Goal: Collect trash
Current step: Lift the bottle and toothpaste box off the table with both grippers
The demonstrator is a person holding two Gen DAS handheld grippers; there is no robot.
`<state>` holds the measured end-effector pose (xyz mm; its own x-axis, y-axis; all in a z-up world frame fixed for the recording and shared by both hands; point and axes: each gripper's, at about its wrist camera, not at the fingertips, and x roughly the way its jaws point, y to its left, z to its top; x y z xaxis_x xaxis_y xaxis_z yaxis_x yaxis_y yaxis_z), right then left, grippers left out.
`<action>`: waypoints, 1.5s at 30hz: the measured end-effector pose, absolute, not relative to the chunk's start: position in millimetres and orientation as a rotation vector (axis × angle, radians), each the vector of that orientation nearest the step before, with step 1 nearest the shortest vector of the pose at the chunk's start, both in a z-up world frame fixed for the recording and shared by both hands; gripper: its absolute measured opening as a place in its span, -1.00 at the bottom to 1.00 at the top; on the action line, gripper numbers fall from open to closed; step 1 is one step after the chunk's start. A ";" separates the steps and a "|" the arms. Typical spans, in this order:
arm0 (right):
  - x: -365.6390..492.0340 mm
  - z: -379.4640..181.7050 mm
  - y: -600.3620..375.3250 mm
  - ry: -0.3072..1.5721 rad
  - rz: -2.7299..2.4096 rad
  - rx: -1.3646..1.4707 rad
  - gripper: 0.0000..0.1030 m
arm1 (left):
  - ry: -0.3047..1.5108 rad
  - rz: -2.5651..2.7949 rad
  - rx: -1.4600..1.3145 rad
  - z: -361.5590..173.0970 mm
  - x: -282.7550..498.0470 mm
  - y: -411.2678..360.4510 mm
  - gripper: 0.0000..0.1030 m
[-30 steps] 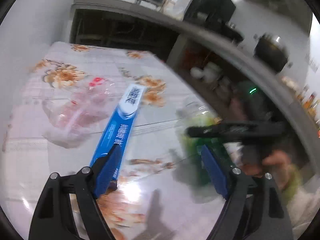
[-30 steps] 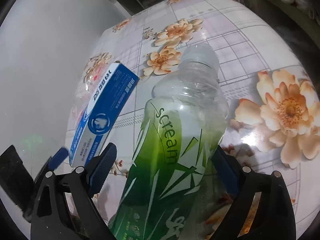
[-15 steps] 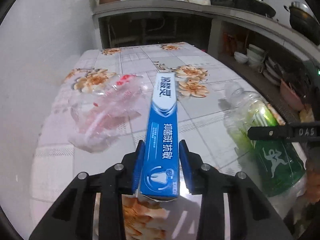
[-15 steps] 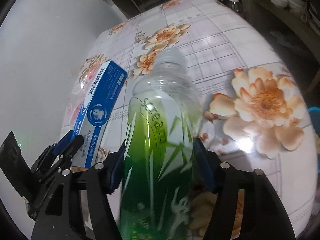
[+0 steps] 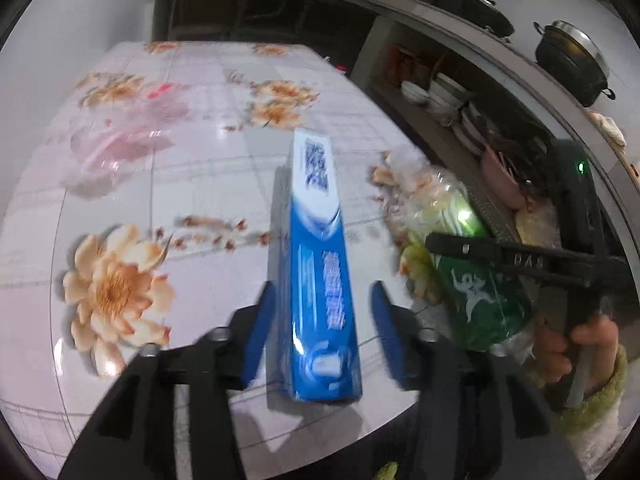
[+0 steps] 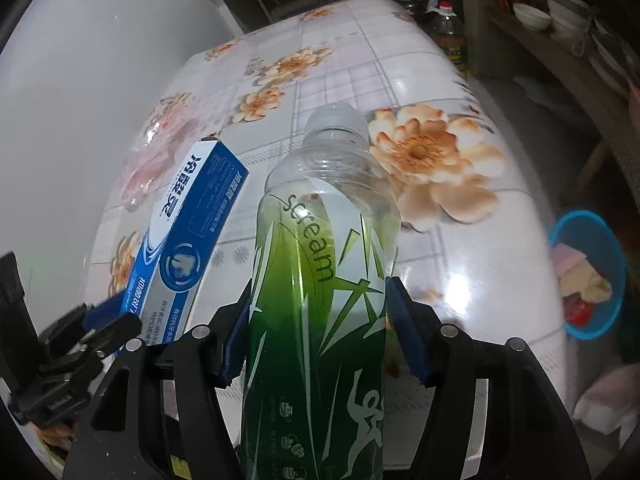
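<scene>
A blue toothpaste box sits between the blue pads of my left gripper; the pads stand a little off its sides, and the image is blurred. The box also shows in the right wrist view, raised at an angle over the table. My right gripper is shut on an empty green-labelled plastic bottle, held off the table; it also shows in the left wrist view. A crumpled clear pink plastic bag lies on the floral table at the far left.
A blue bin with scraps inside stands on the floor right of the table. Shelves with bowls and a counter with a pot run along the right. A bottle stands beyond the table's far edge. A wall bounds the left.
The left gripper closed around the toothpaste box and its pads have now parted slightly. The right gripper closed on the bottle and lifted it. Both moved back toward the table's near edge.
</scene>
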<state>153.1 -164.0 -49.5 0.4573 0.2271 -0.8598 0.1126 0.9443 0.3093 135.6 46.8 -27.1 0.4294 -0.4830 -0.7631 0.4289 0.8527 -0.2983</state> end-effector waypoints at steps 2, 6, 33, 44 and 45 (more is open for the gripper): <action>154.6 -46.5 -166.9 1.088 0.081 0.357 0.37 | 0.958 -0.564 -0.029 -22.8 140.0 38.3 0.10; 161.1 -46.1 -168.3 1.084 0.085 0.361 0.43 | 0.984 -0.581 0.021 -26.5 161.8 19.6 0.11; 165.5 -63.5 -177.3 1.127 0.114 0.430 0.19 | 1.047 -0.497 0.185 -60.5 193.6 -7.9 -0.28; 166.2 -63.4 -177.6 1.124 0.117 0.432 0.20 | 0.985 -0.474 0.222 -53.1 182.8 -13.3 -0.35; 166.3 -63.3 -177.7 1.124 0.117 0.432 0.20 | 0.980 -0.472 0.222 -52.4 182.6 -12.6 -0.35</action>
